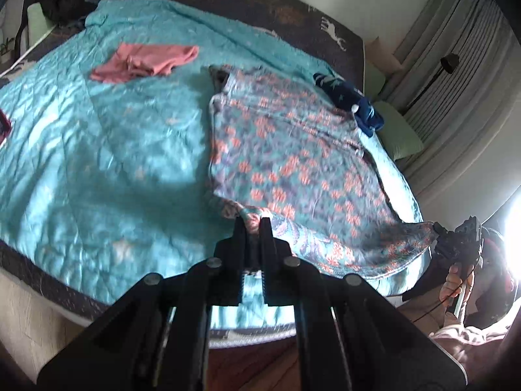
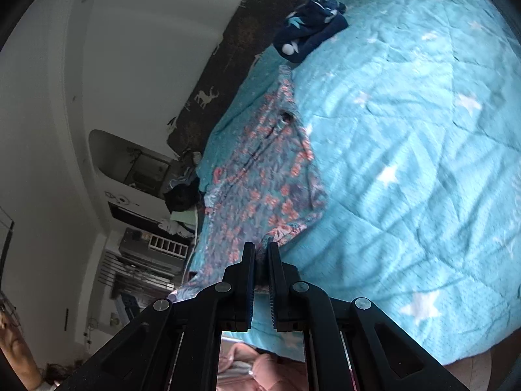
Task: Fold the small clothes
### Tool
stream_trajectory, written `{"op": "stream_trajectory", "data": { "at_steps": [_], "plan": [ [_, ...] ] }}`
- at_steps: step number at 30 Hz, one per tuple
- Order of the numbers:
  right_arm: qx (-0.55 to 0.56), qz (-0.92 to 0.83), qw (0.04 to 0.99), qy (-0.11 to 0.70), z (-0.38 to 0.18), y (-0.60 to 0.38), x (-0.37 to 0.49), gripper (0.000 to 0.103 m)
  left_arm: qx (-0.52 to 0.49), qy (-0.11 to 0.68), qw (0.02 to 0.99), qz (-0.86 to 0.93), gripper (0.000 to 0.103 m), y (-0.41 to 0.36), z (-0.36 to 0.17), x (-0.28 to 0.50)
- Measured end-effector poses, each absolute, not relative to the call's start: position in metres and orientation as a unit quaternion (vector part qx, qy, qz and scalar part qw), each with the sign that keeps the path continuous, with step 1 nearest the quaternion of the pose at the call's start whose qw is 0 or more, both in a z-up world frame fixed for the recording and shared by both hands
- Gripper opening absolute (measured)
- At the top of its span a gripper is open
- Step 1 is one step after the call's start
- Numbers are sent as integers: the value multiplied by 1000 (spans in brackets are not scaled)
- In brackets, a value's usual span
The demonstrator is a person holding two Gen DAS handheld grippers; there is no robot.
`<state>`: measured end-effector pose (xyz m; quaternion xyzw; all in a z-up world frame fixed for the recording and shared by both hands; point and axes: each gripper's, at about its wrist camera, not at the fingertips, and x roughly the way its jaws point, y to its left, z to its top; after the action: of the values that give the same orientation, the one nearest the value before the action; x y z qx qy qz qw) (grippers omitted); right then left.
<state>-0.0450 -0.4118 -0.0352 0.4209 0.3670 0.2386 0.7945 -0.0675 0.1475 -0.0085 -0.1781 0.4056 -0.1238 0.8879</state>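
A floral garment (image 1: 293,156) in teal with orange flowers lies spread on the turquoise star quilt (image 1: 97,137). My left gripper (image 1: 253,220) is shut on its near hem corner, lifting the cloth off the quilt. At the right edge of that view my right gripper (image 1: 438,229) pinches the other hem corner, a hand (image 1: 454,285) below it. In the right wrist view the right gripper (image 2: 262,246) is shut on the floral garment (image 2: 260,189), which stretches away to the left over the quilt (image 2: 407,163).
A pink garment (image 1: 146,62) lies crumpled at the far left of the quilt. A navy garment (image 1: 351,101) with white marks sits by the bed's far right edge. Dark clothes (image 1: 65,3) pile up at the bed's far corner. Grey curtains (image 1: 456,65) hang on the right.
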Motion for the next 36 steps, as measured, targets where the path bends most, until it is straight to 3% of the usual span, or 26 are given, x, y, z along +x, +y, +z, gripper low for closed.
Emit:
{"op": "stream_trajectory", "data": {
  "at_steps": [9, 20, 29, 36],
  "plan": [
    [372, 272, 824, 328, 21, -405, 25, 7, -189, 334, 916, -115, 9, 150, 38, -10],
    [299, 285, 859, 301, 92, -397, 129, 7, -176, 313, 928, -98, 9, 145, 88, 89],
    [318, 262, 853, 321, 87, -388, 244, 7, -188, 340, 918, -74, 9, 145, 86, 205],
    [334, 202, 845, 366, 41, -390, 343, 7, -199, 397, 895, -40, 9, 150, 40, 311]
  ]
}}
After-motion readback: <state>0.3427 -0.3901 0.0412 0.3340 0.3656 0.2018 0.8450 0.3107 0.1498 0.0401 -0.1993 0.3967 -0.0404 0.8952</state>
